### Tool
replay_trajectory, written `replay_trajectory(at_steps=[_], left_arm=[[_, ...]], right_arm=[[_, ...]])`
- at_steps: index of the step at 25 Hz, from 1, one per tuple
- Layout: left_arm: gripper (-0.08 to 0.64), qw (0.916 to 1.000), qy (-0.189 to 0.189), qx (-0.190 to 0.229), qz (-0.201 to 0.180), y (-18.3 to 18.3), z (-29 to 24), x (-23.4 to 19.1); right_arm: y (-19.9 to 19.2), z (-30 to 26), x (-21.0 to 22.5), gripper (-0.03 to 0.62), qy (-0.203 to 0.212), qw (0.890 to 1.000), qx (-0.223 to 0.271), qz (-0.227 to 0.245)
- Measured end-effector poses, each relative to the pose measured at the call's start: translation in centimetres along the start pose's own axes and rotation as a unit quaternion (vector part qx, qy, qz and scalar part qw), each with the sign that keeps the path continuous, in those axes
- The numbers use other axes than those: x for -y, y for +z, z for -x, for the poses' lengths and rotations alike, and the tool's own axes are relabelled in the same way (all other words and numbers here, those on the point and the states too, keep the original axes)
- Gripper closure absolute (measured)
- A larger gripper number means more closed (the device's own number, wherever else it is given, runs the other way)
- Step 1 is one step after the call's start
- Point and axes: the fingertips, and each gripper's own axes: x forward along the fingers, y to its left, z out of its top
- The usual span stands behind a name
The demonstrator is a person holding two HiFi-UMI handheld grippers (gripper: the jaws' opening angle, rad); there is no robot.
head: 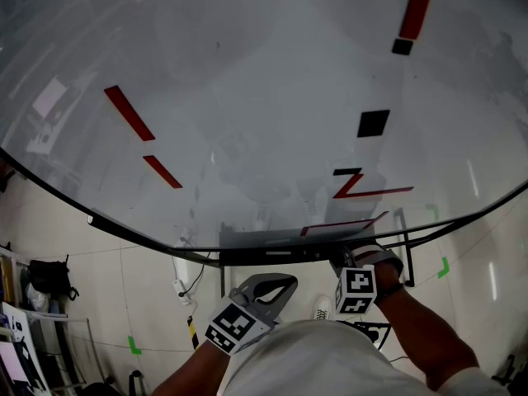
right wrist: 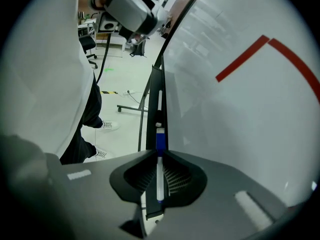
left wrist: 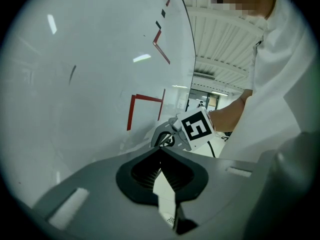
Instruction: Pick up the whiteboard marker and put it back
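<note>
Right gripper [right wrist: 160, 160] clamped on a blue-capped marker [right wrist: 160, 140], marker lined up along the tray [right wrist: 151, 114] below the whiteboard [right wrist: 240, 109], left gripper [left wrist: 161, 149] closed and empty, near the tray.

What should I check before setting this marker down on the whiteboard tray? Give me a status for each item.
1. Right gripper jaws closed on the whiteboard marker: ok.
2. Marker lined up lengthwise with the tray: ok.
3. Marker touching the tray: cannot tell.
4. Landing spot free: cannot tell. A white object lies farther along the tray.
5. Left gripper jaws together, empty, clear of the right one: ok.
</note>
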Motion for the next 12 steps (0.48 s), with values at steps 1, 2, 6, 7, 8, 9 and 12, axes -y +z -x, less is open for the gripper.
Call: replay_trajectory(at_steps=[1, 2, 6, 7, 8, 9, 12], left_arm=[[0.543, 1.0000, 0.000, 0.001, 0.003, 0.0, 0.0, 0.0], [0.543, 1.0000, 0.000, 0.001, 0.004, -0.1, 0.0, 0.0], [0.543, 1.0000, 0.003, 0.001, 0.002, -0.1, 0.2, -0.1], [0.543, 1.0000, 0.004, 0.001, 0.003, -0.1, 0.2, -0.1], [0.543, 1.0000, 0.004, 0.002, 0.003, -0.1, 0.2, -0.1], [0.543, 1.0000, 0.004, 0.002, 0.004, -0.1, 0.2, -0.1], [0.543, 1.0000, 0.002, 0.002, 0.003, -0.1, 0.2, 0.0]], right_arm=[[-0.1, -0.4, -0.1, 0.557, 0.003, 1.000, -0.003, 0.001], [-0.3, -0.7, -0.2, 0.557, 0.005, 1.000, -0.005, 0.002], [-0.5, -1.4, -0.1, 0.557, 0.006, 1.000, -0.009, 0.001], [-0.5, -1.6, -0.1, 0.557, 0.006, 1.000, -0.010, 0.001], [-0.6, -1.8, -0.2, 0.557, 0.007, 1.000, -0.011, 0.001], [-0.7, -2.1, -0.2, 0.557, 0.007, 1.000, -0.013, 0.000], [-1.0, -2.8, -0.5, 0.557, 0.010, 1.000, -0.019, 0.002]])
